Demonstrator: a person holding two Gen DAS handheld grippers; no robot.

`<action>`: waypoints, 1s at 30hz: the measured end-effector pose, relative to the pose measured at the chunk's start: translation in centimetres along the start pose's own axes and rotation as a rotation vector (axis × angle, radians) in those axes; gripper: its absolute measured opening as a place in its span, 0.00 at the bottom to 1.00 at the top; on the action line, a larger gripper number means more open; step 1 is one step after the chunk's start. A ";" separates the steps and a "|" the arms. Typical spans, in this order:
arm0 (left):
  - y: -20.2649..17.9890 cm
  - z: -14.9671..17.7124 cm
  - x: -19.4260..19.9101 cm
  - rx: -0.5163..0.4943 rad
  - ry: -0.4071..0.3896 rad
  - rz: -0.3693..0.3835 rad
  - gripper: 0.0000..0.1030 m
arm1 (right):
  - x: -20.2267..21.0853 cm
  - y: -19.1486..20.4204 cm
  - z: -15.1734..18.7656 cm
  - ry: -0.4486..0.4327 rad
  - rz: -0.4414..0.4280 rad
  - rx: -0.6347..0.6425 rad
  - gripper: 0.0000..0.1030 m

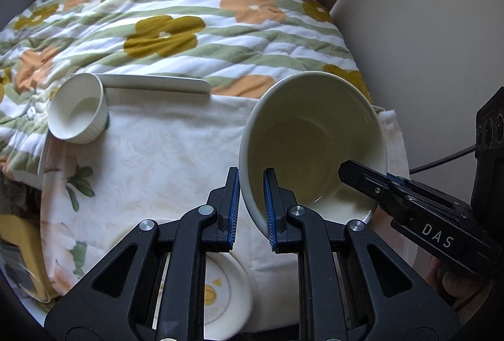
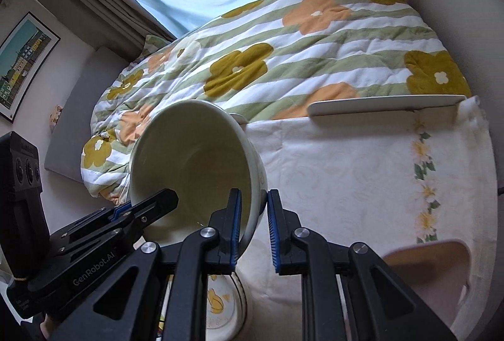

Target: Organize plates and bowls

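The left gripper (image 1: pixel 251 208) pinches the near-left rim of a large cream bowl (image 1: pixel 315 136), one blue-padded finger outside the wall and one inside. The right gripper (image 2: pixel 254 227) pinches the opposite rim the same way. Between them the bowl hangs tilted, its mouth facing the cameras, above a white cloth (image 1: pixel 163 152) with a faint woven pattern and a flower border. The bowl is smooth, glossy and deep. A small ribbed white cup (image 1: pixel 77 108) lies tipped at the cloth's far left corner, beside a flat white plate (image 1: pixel 157 82) on the far edge. A saucer with a yellow motif (image 1: pixel 220 293) sits under the grippers. Beyond is a flowered quilt (image 1: pixel 189 26); the cloth's middle lies bare.
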State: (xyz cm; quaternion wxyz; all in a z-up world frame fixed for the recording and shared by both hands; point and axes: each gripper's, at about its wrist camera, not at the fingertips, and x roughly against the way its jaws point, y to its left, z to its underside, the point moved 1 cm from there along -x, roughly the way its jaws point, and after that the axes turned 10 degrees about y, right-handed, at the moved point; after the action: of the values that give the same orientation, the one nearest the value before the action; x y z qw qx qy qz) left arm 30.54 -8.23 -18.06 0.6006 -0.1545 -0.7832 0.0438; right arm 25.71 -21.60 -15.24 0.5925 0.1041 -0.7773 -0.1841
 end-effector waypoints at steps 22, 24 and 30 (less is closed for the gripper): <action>-15.4 8.7 -7.6 -0.138 0.207 0.017 0.13 | 5.3 -15.0 10.6 0.045 0.043 -0.160 0.15; -15.7 8.7 -8.6 -0.171 0.233 0.002 0.13 | 4.7 -15.7 11.0 0.050 0.039 -0.191 0.15; -16.3 8.8 -11.2 -0.238 0.300 -0.042 0.13 | 3.1 -16.8 12.1 0.076 0.062 -0.250 0.15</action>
State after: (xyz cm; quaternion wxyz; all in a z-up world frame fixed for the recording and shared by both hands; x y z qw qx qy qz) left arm 21.63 -25.94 -26.68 0.6891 -0.2128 -0.6875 -0.0852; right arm 12.33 -36.09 -22.16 0.6354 0.0124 -0.7281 -0.2568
